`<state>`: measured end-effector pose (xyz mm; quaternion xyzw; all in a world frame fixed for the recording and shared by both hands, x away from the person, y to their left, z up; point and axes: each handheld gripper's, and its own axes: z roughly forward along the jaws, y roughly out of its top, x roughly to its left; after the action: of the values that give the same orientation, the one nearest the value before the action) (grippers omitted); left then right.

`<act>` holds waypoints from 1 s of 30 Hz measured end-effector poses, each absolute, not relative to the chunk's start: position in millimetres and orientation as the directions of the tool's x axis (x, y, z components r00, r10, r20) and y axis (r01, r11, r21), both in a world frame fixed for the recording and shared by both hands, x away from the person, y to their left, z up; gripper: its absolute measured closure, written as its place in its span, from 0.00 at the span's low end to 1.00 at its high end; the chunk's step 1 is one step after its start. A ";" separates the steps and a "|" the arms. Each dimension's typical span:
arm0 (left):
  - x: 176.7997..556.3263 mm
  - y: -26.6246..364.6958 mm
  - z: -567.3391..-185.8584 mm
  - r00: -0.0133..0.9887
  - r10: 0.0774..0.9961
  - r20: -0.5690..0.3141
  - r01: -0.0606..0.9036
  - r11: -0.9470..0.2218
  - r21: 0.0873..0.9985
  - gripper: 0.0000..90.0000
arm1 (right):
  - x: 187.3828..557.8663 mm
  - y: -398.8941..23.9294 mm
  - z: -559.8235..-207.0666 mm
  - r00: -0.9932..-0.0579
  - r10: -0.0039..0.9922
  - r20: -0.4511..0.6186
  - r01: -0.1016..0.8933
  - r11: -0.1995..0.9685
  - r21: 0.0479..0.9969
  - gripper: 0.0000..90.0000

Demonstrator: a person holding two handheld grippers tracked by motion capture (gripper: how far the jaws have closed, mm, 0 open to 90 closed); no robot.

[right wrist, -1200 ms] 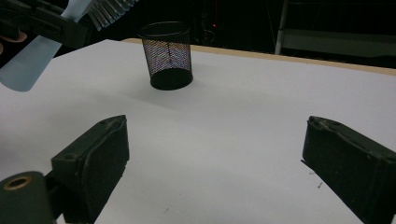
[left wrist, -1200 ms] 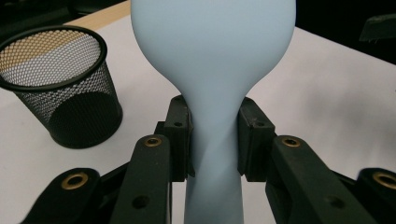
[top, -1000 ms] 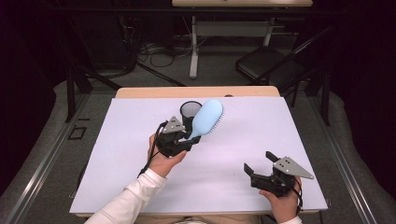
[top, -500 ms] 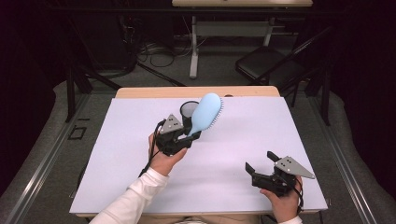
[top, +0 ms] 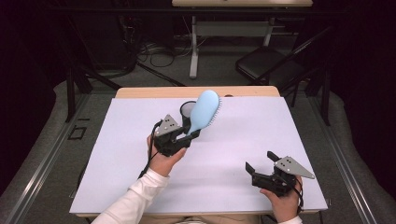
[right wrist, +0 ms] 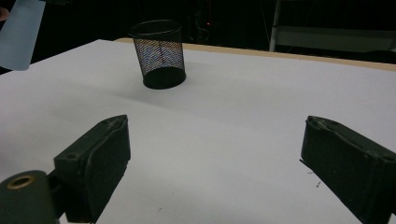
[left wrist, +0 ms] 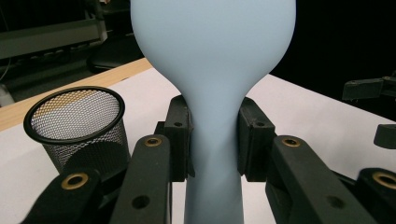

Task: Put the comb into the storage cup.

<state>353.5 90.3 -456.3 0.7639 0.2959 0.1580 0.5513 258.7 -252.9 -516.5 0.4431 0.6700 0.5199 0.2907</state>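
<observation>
Left gripper (top: 189,135) stays clenched on the pale blue plastic hairbrush (top: 204,111), unmoved, beside the black wire-mesh cup (left wrist: 79,126); right gripper (top: 260,164) remains released, holding nothing.

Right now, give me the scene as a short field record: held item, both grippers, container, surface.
held item: light blue hairbrush, head up and tilted away from the person, bristles facing right in the high view
left gripper: shut on the hairbrush handle, raised above the table
right gripper: open, nothing between the jaws, low over the near right of the table
container: black mesh cup, upright, looks empty, just behind the hairbrush in the high view
surface: white table top, wooden strip along the far edge
</observation>
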 end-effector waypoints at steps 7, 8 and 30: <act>351.8 91.3 -456.7 0.775 0.626 -0.081 0.268 -0.210 0.940 0.77 | 258.6 -252.0 -515.4 -0.443 0.894 0.070 0.294 0.071 0.953 0.09; 351.9 91.7 -456.7 0.779 0.621 -0.084 0.268 -0.210 0.940 0.77 | 258.8 -252.0 -515.3 -0.444 0.893 0.066 0.291 0.075 0.954 0.09; 351.4 96.0 -458.8 0.778 0.622 -0.083 0.264 -0.204 0.943 0.77 | 268.3 -234.4 -499.1 -0.489 0.867 0.092 0.359 0.104 0.928 0.00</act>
<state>351.4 96.0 -458.8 0.7591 0.2919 0.1601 0.5594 268.3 -234.4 -499.1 0.4384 0.6990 0.5060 0.2514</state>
